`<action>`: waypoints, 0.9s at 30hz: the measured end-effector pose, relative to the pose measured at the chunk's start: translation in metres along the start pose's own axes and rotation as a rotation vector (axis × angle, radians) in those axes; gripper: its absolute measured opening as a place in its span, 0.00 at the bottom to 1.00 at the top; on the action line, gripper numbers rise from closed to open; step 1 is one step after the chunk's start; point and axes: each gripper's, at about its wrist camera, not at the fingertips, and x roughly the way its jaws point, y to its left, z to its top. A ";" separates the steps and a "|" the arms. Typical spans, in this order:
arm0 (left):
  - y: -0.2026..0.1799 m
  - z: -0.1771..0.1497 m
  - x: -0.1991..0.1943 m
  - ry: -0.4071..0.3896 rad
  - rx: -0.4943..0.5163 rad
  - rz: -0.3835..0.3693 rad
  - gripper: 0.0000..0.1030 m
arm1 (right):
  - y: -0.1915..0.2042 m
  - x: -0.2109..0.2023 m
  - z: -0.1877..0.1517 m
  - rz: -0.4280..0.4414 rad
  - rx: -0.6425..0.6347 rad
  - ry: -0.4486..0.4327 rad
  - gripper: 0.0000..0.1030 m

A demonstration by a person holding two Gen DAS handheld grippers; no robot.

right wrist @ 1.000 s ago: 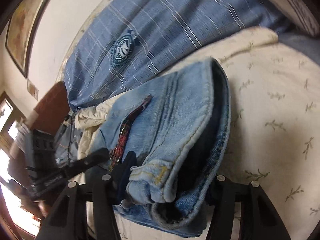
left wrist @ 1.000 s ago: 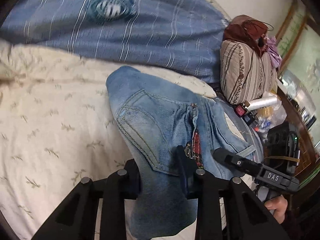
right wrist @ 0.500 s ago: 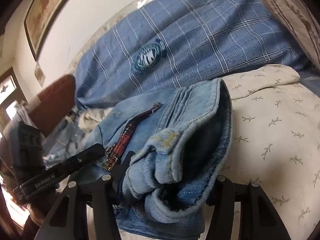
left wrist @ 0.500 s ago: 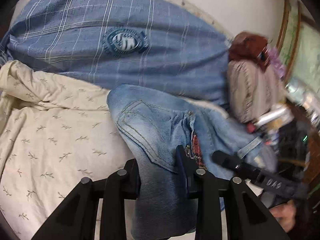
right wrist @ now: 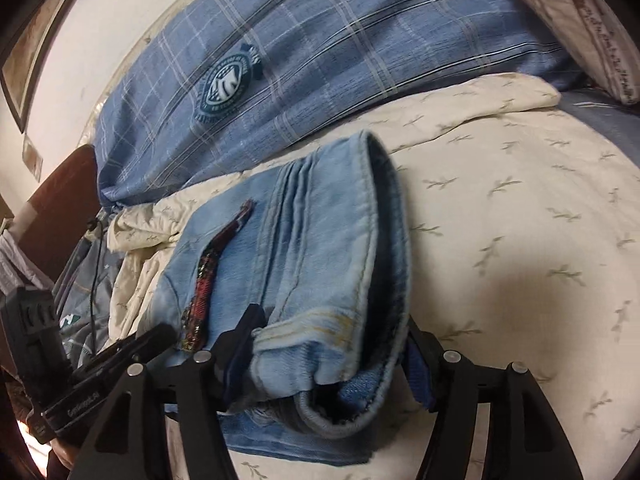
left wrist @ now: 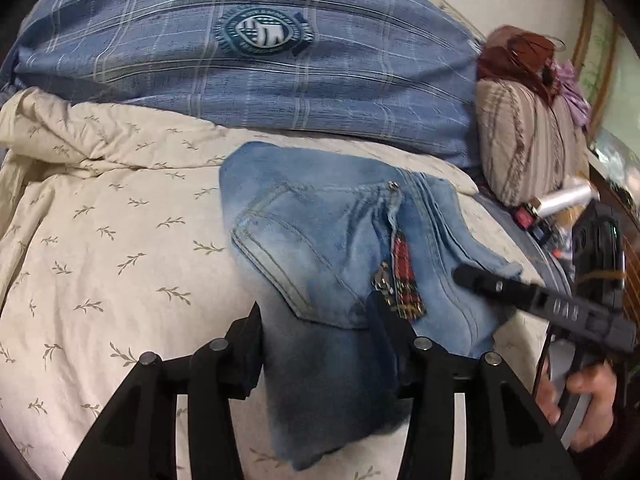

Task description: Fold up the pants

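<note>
Light blue jeans [left wrist: 332,240] lie folded in a thick bundle on a cream leaf-print quilt [left wrist: 100,240], back pocket and a red plaid zipper strip facing up. My left gripper [left wrist: 316,336] is shut on the near dark-blue end of the bundle. My right gripper [right wrist: 332,344] is shut on the stacked waistband edge of the jeans [right wrist: 320,264]. Each gripper shows in the other's view: the right one [left wrist: 472,276] at the jeans' right edge, the left one [right wrist: 160,336] at their left edge.
A blue plaid pillow with a round crest [left wrist: 260,60] lies behind the jeans. A striped beige cushion [left wrist: 528,144] and cluttered small items [left wrist: 568,200] sit at the right. Dark wooden furniture and cables [right wrist: 60,216] stand beyond the bed's left side.
Both grippers have carried the held jeans bundle down toward the quilt; it now rests lower and flatter, with more of the pillow showing behind it.
</note>
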 end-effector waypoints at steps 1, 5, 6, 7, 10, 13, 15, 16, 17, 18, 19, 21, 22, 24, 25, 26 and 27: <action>-0.002 -0.002 -0.002 0.002 0.014 0.001 0.47 | -0.003 -0.005 0.000 -0.001 0.011 -0.017 0.66; -0.006 -0.004 -0.011 0.010 0.052 0.035 0.47 | -0.002 -0.024 0.002 -0.020 0.015 -0.105 0.66; -0.007 -0.004 -0.014 0.004 0.066 0.057 0.48 | 0.000 -0.032 0.002 -0.045 0.007 -0.146 0.66; -0.009 -0.004 -0.020 -0.010 0.086 0.082 0.53 | 0.000 -0.040 0.003 -0.056 0.007 -0.187 0.66; -0.016 -0.004 -0.041 -0.088 0.137 0.163 0.81 | -0.003 -0.065 0.002 -0.046 0.030 -0.297 0.67; -0.028 -0.006 -0.064 -0.199 0.206 0.246 0.93 | 0.005 -0.083 -0.001 -0.057 0.003 -0.372 0.67; -0.036 -0.007 -0.072 -0.232 0.243 0.294 0.95 | 0.015 -0.090 -0.004 -0.066 -0.031 -0.392 0.67; -0.040 -0.006 -0.075 -0.238 0.253 0.308 0.95 | 0.023 -0.093 -0.007 -0.065 -0.056 -0.398 0.67; -0.044 -0.006 -0.078 -0.241 0.260 0.318 0.95 | 0.030 -0.095 -0.009 -0.061 -0.078 -0.401 0.67; -0.046 -0.005 -0.079 -0.239 0.262 0.324 0.95 | 0.036 -0.096 -0.012 -0.057 -0.096 -0.405 0.67; -0.048 -0.004 -0.081 -0.236 0.261 0.330 0.95 | 0.042 -0.099 -0.015 -0.055 -0.114 -0.408 0.67; -0.052 -0.003 -0.086 -0.233 0.250 0.332 0.95 | 0.053 -0.104 -0.021 -0.060 -0.142 -0.416 0.67; -0.054 -0.002 -0.089 -0.237 0.243 0.332 0.95 | 0.058 -0.106 -0.024 -0.066 -0.154 -0.423 0.67; -0.056 -0.002 -0.096 -0.255 0.225 0.340 0.95 | 0.066 -0.111 -0.029 -0.076 -0.177 -0.438 0.67; -0.057 -0.002 -0.099 -0.261 0.218 0.342 0.96 | 0.069 -0.114 -0.032 -0.084 -0.188 -0.445 0.67; -0.057 -0.002 -0.102 -0.268 0.204 0.343 0.97 | 0.072 -0.117 -0.036 -0.096 -0.202 -0.452 0.67; -0.056 -0.004 -0.105 -0.273 0.191 0.342 0.98 | 0.074 -0.120 -0.040 -0.102 -0.211 -0.456 0.67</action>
